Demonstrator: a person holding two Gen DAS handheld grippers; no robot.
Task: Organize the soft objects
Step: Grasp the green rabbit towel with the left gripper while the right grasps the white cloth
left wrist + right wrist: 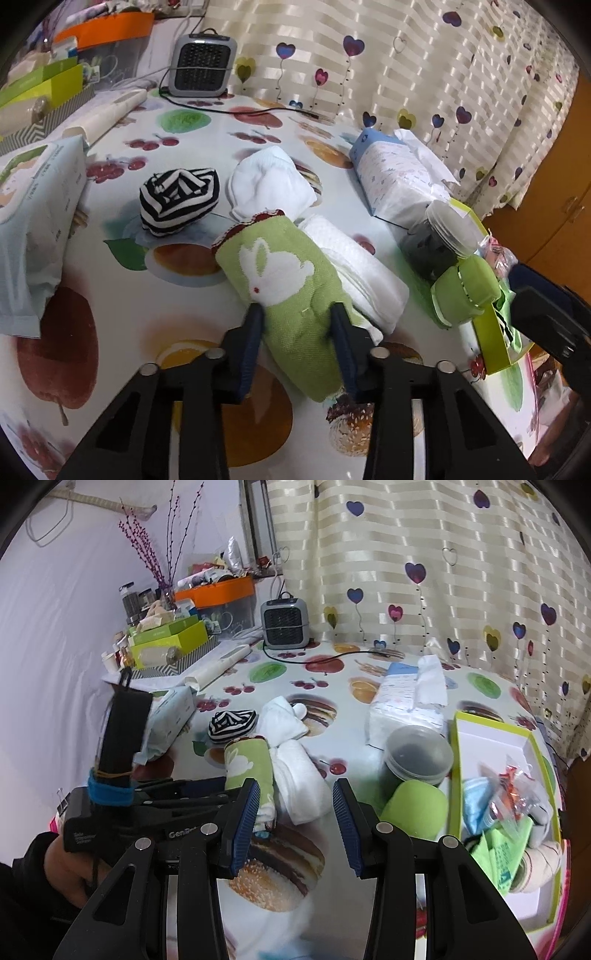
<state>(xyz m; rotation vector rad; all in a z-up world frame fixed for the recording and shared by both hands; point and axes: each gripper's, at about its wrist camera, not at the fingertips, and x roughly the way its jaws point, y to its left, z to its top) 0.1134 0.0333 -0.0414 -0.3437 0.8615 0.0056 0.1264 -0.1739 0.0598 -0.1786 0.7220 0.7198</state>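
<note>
Two jaws sets. Left gripper (297, 314): jaws clamped on green rabbit towel roll (284, 291), lying on desk (155, 321). Right gripper (295, 805): jaws apart, empty, white towel (299, 779) just beyond. Step: grasp made. Next, I judge: lift, carry to its place.

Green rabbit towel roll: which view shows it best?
The left wrist view: the green rabbit towel roll fills the centre, rabbit motif fully visible, with the left tongs pressing on its sides. The right wrist view shows it smaller, partly hidden behind the left tongs and a finger of the right tongs.
</note>
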